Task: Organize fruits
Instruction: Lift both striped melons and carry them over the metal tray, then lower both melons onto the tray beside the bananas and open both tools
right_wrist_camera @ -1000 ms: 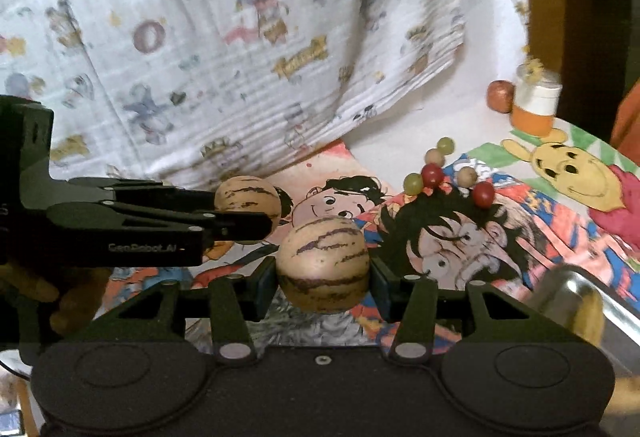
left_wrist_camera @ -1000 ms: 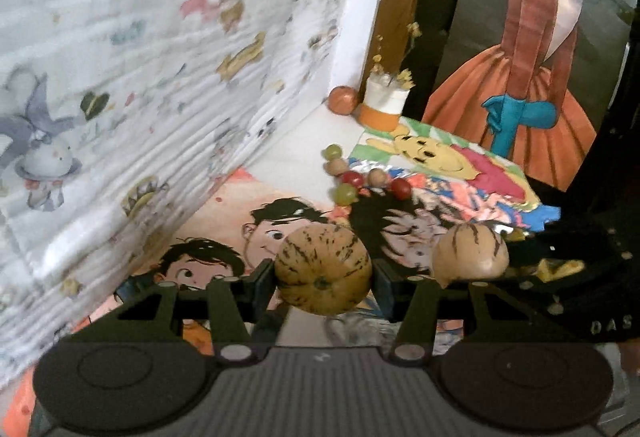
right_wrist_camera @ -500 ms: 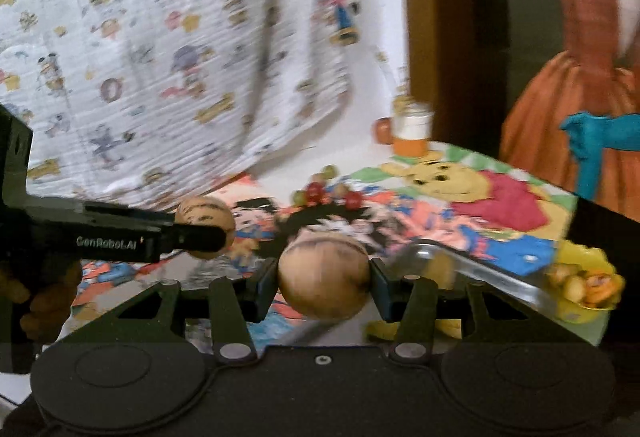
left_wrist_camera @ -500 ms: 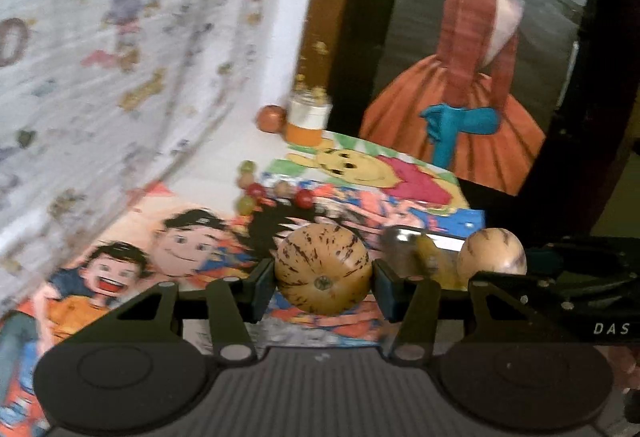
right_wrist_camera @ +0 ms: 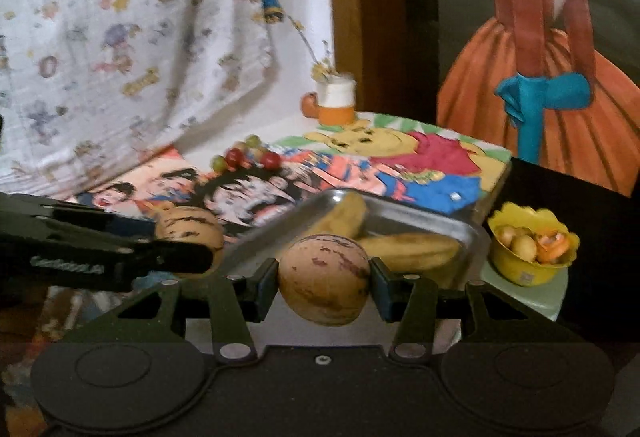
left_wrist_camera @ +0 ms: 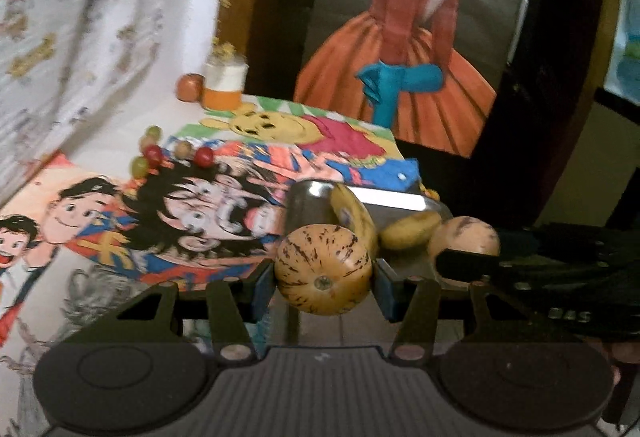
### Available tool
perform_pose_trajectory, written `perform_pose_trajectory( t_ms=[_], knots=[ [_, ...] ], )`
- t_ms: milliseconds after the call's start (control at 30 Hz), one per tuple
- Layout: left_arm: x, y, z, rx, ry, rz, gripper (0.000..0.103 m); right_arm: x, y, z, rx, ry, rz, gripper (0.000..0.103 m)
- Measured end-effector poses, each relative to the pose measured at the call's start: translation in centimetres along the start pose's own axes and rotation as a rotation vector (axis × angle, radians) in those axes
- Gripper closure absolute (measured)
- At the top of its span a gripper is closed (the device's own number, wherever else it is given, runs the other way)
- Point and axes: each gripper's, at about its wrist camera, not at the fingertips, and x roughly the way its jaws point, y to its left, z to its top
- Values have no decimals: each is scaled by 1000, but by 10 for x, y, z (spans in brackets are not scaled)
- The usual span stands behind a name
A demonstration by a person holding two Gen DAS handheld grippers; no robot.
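Fruits are being carried toward a metal tray, one in each tool, so the step in hand is judged to be the transport just before placing. In the left wrist view, the left tool point(left_wrist_camera: 325, 279) is clenched on a speckled melon point(left_wrist_camera: 323, 269), which is held off the surface between the blue pads point(left_wrist_camera: 262, 291); just beyond it the steel tray point(left_wrist_camera: 384, 203) is seen with two bananas point(left_wrist_camera: 356, 215) lying in it, and the right tool point(left_wrist_camera: 472, 261) is seen at the right edge with a second pale fruit in its grip. A cluster of grapes point(left_wrist_camera: 154, 155) is left on the cartoon-printed surface point(left_wrist_camera: 208, 205), well apart from the tray. In the right wrist view, the right tool point(right_wrist_camera: 324, 283) is closed on a tan striped melon point(right_wrist_camera: 324, 279), held in front of the near rim of the tray point(right_wrist_camera: 452, 225), and the left tool point(right_wrist_camera: 180, 257) is seen at the left with its own fruit held over the surface beside the tray. A yellow bowl point(right_wrist_camera: 532, 271) of small fruit is seen to the right, off the printed surface. The next move is judged to call for each melon to be brought over a bare part of the tray, clear of the bananas, lowered until it rests, and only then released; round fruit may roll, so a low release is advised.
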Motion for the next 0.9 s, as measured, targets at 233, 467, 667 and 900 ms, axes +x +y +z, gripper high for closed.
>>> perform_pose_trajectory(
  t_ms=[233,467,667,900],
  knots=[
    [25,-8,-10,42,61,-11,47,18,-17,-15,48,4,-39,52],
    [39,-10,-13,61,83,-13,47,26,-12,-19,15,-18,-51,52],
    [39,-10,-15,86,74,-22,46,27,-8,-22,-8,-30,-53,52],
    [38,-9,-15,95,73,-32,46,25,-7,-24,-6,-39,-52,52]
  ],
)
